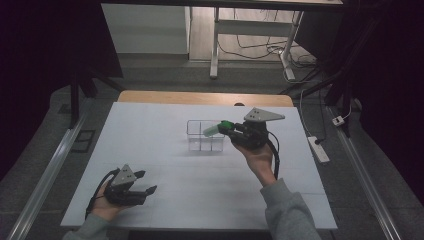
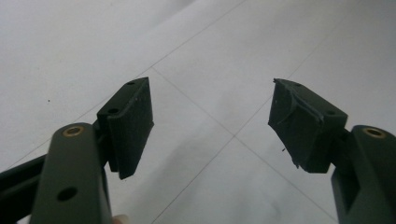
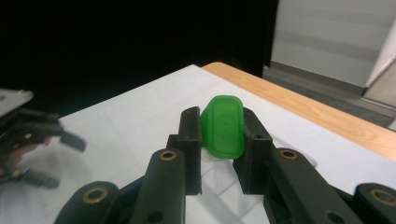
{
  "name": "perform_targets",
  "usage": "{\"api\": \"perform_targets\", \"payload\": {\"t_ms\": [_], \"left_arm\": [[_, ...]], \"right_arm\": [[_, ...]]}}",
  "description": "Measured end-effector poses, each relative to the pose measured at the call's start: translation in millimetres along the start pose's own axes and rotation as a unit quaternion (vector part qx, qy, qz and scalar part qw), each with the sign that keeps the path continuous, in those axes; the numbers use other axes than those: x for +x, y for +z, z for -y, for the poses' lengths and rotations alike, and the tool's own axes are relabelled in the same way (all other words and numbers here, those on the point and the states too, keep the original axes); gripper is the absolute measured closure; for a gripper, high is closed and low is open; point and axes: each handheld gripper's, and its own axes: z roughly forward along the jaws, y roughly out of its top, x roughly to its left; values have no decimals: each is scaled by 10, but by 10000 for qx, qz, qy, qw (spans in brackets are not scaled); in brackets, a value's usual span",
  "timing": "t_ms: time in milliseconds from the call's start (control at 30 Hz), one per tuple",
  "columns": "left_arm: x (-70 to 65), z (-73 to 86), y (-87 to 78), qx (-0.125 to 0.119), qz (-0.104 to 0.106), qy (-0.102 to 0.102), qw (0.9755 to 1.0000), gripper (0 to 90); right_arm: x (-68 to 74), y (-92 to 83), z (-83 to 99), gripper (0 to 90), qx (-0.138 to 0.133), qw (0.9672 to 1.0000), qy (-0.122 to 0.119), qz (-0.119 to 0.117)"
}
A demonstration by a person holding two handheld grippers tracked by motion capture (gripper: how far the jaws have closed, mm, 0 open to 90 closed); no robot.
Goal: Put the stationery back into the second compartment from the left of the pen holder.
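clear box (image 1: 205,136) mid-table (sole obstacle), open white table (image 1: 165,175) around

white table cover (image 1: 165,125), power strip (image 1: 318,149), desk frame (image 1: 216,47)

Left claw (image 1: 145,182) low, jaws spread wide; right claw (image 1: 226,128) raised, jaws clamped.

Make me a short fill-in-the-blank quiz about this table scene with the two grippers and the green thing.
1. The right gripper is shut on a tube with a ____ cap.
2. The left gripper has its jaws ____, with nothing between them.
3. The clear box with compartments stands on the ____ table cover.
4. In the high view, the tube is held ____ the clear box.

Missing words: green; open; white; above
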Motion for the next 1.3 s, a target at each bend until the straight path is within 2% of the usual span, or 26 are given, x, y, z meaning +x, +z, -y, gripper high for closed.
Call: {"api": "perform_targets", "payload": {"t_ms": [167, 300, 467, 500, 567, 600, 700, 833, 900, 933, 1133, 1300], "left_arm": [[15, 10, -7, -24, 21, -5, 10000, 294], [25, 18, -3, -6, 34, -10, 10000, 292], [43, 31, 18, 55, 53, -20, 10000, 290], [45, 33, 19, 63, 54, -21, 10000, 289], [50, 39, 18, 75, 44, -33, 10000, 289], [54, 41, 18, 72, 39, -38, 10000, 289], [59, 46, 19, 71, 31, -42, 10000, 287], [57, 48, 28, 103, 19, -20, 9999, 283], [57, 49, 28, 104, 13, -21, 9999, 280], [58, 49, 28, 103, 9, -28, 9999, 280], [68, 54, 30, 113, 7, -52, 9999, 279], [68, 56, 40, 133, 11, -59, 9999, 279]], "right_arm": [[-128, 131, -153, 738, 228, 9994, -3, 260], [-207, 283, -165, 737, 476, 9978, -19, 452], [-250, 463, -80, 732, 729, 9965, 151, 385], [-254, 490, -59, 721, 743, 9965, 156, 353], [-264, 521, -23, 593, 728, 9968, 225, 254], [-265, 524, -13, 546, 763, 9963, 253, 288], [-243, 452, 18, 496, 720, 9963, 176, 431], [-229, 278, 98, 449, 732, 9963, 124, 442], [-233, 174, 170, 433, 707, 9967, 144, 366], [-229, 122, 214, 431, 717, 9968, 148, 318], [-201, -200, 523, 418, 853, 9956, -59, 374], [-209, -462, 800, 409, 966, 9944, -17, 435]]}}
